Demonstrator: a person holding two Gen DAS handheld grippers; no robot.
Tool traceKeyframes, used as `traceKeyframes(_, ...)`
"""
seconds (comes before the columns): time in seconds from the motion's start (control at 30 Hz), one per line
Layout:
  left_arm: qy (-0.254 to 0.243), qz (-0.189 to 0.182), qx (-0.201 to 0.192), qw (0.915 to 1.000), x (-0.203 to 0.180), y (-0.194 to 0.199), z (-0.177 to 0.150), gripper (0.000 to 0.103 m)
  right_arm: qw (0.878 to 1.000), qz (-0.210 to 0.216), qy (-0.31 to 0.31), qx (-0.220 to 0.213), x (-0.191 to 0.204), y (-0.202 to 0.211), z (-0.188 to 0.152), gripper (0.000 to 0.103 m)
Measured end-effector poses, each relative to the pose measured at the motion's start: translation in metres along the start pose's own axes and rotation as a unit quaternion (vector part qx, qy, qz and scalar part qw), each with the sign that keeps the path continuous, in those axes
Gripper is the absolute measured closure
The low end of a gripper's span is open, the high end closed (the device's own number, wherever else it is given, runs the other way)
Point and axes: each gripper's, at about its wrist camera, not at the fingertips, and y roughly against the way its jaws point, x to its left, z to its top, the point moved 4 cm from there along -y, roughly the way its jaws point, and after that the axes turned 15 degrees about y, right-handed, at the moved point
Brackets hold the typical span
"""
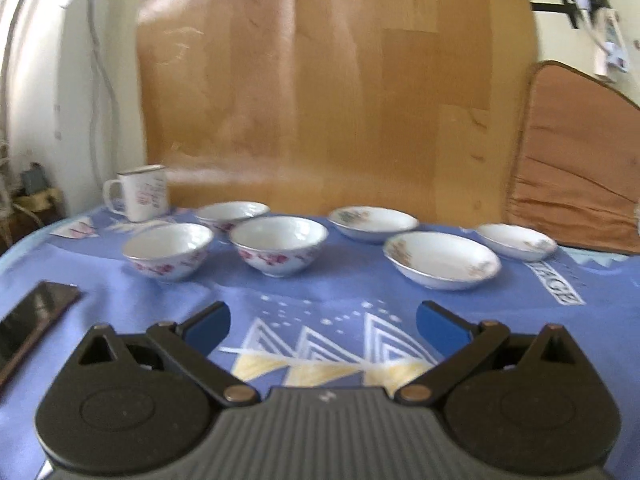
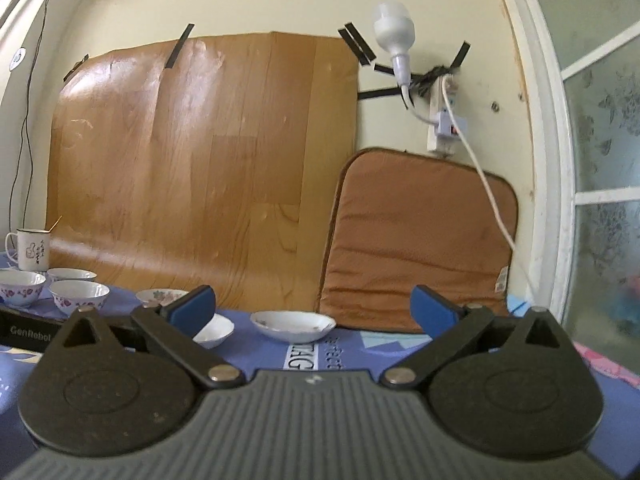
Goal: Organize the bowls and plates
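Note:
Three white bowls with pink flowers sit at the left of the blue cloth: one at front left [image 1: 168,251], one in the middle [image 1: 279,245], one behind them [image 1: 232,213]. Three shallow white plates sit to the right: a near one [image 1: 442,260], a far one [image 1: 373,222], a right one [image 1: 516,241]. My left gripper [image 1: 323,322] is open and empty, short of the dishes. My right gripper [image 2: 314,308] is open and empty, low over the cloth, with a plate [image 2: 293,325] just ahead. Another plate [image 2: 214,332] is partly hidden behind its left finger.
A white enamel mug [image 1: 140,196] stands at the back left. A dark phone [image 1: 30,322] lies at the left edge. A wooden board [image 1: 320,80] and a brown cushion [image 2: 420,240] lean against the wall behind the table. A cable [image 2: 492,200] hangs at right.

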Motion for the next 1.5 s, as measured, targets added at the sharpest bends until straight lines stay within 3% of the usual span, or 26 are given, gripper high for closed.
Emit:
traceKeyframes(0.17,0.014,-0.017,0.019,0.9996,0.000,-0.002,0.000,0.000,0.999,0.035,-0.007,0.031,0.004,-0.008,-0.002,0.000)
traceKeyframes(0.27,0.052,-0.031,0.034,0.9976,0.012,-0.003,0.002,0.001,0.996,0.072,-0.015,0.057,0.005,-0.016,-0.005,0.004)
traceKeyframes(0.3,0.068,-0.034,0.040,0.9963,0.017,-0.004,0.003,0.001,0.994,0.086,-0.020,0.062,0.005,-0.018,-0.004,0.011)
traceKeyframes(0.33,0.081,-0.034,0.044,0.9952,0.021,-0.005,0.004,0.001,0.993,0.100,-0.023,0.064,0.004,-0.020,-0.002,0.030)
traceKeyframes(0.37,0.095,-0.032,0.047,0.9938,0.026,-0.006,0.005,0.001,0.990,0.120,-0.026,0.070,0.004,-0.025,0.004,0.041)
traceKeyframes(0.4,0.108,-0.029,0.051,0.9925,0.030,-0.008,0.006,0.001,0.987,0.138,-0.030,0.078,0.004,-0.032,0.010,0.043)
traceKeyframes(0.47,0.123,-0.026,0.056,0.9904,0.035,-0.011,0.007,0.002,0.980,0.166,-0.050,0.099,0.003,-0.051,0.020,0.060)
traceKeyframes(0.57,0.131,-0.028,0.058,0.9892,0.038,-0.012,0.008,0.003,0.960,0.212,-0.087,0.162,0.010,-0.094,0.024,0.075)
traceKeyframes(0.77,0.121,-0.034,0.045,0.9910,0.033,-0.007,0.008,0.006,0.923,0.233,-0.141,0.271,0.034,-0.169,0.002,0.077)
traceKeyframes(0.87,0.119,-0.036,0.058,0.9905,0.032,-0.011,0.009,0.008,0.906,0.237,-0.158,0.313,0.043,-0.192,-0.011,0.077)
traceKeyframes(0.9,0.122,-0.036,0.073,0.9892,0.032,-0.016,0.011,0.014,0.900,0.244,-0.161,0.323,0.044,-0.196,-0.015,0.078)
traceKeyframes(0.97,0.127,-0.048,0.096,0.9861,0.030,-0.025,0.020,0.029,0.888,0.266,-0.177,0.330,0.041,-0.201,-0.016,0.092)
traceKeyframes(1.0,0.130,-0.054,0.099,0.9851,0.028,-0.029,0.029,0.034,0.886,0.273,-0.182,0.328,0.040,-0.198,-0.014,0.092)
traceKeyframes(1.07,0.138,-0.064,0.094,0.9839,0.021,-0.038,0.053,0.034,0.884,0.283,-0.174,0.327,0.036,-0.189,-0.012,0.091)
traceKeyframes(1.17,0.129,-0.085,0.136,0.9786,0.000,-0.064,0.071,0.036,0.874,0.303,-0.190,0.328,0.024,-0.171,-0.012,0.090)
traceKeyframes(1.23,0.108,-0.085,0.173,0.9752,-0.017,-0.082,0.068,0.043,0.866,0.317,-0.206,0.327,0.012,-0.157,-0.013,0.090)
traceKeyframes(1.3,0.099,-0.095,0.221,0.9655,-0.035,-0.100,0.056,0.049,0.859,0.329,-0.216,0.327,0.000,-0.145,-0.017,0.090)
traceKeyframes(1.37,0.096,-0.095,0.258,0.9565,-0.046,-0.113,0.041,0.062,0.856,0.337,-0.220,0.325,-0.012,-0.130,-0.023,0.090)
traceKeyframes(1.4,0.096,-0.094,0.255,0.9576,-0.050,-0.114,0.036,0.072,0.855,0.338,-0.225,0.324,-0.020,-0.121,-0.025,0.090)
traceKeyframes(1.43,0.090,-0.097,0.253,0.9585,-0.055,-0.111,0.032,0.089,0.854,0.337,-0.229,0.323,-0.025,-0.117,-0.028,0.090)
traceKeyframes(1.5,0.098,-0.119,0.278,0.9483,-0.071,-0.103,0.024,0.089,0.859,0.326,-0.232,0.321,-0.035,-0.106,-0.029,0.090)
